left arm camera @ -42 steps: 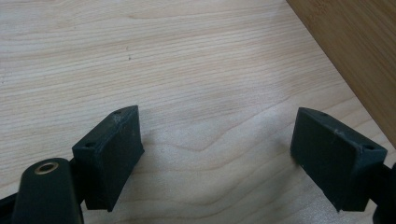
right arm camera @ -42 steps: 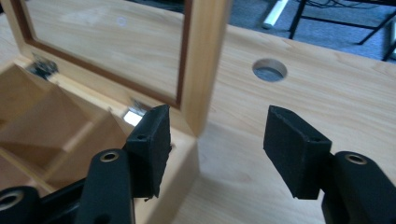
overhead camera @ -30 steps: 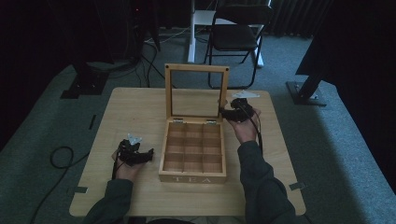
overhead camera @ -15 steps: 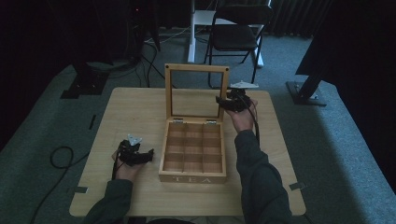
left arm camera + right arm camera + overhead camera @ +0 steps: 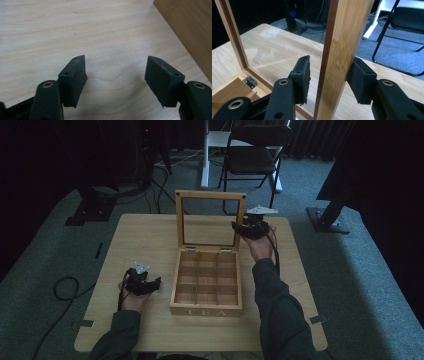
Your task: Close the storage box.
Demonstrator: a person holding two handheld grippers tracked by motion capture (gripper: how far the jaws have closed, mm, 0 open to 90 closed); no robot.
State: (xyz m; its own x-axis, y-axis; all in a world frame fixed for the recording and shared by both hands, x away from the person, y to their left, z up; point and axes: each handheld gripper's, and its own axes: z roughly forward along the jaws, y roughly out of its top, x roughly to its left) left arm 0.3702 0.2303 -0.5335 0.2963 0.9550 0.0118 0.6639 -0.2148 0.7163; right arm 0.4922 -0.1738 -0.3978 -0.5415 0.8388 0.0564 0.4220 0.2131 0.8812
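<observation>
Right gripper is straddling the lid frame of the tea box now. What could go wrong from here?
1. The right gripper has one jaw touching the upright bamboo lid frame and the other apart from it; a push could slip.
2. The lid's clear window pane sits beside the inner jaw and might get knocked.
3. The open left gripper rests apart from the wooden compartment box, so the box could slide.

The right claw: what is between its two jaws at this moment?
In the right gripper view, the right claw has the lid frame of the tea box between its jaws; one jaw touches it, the other stands apart.
</observation>
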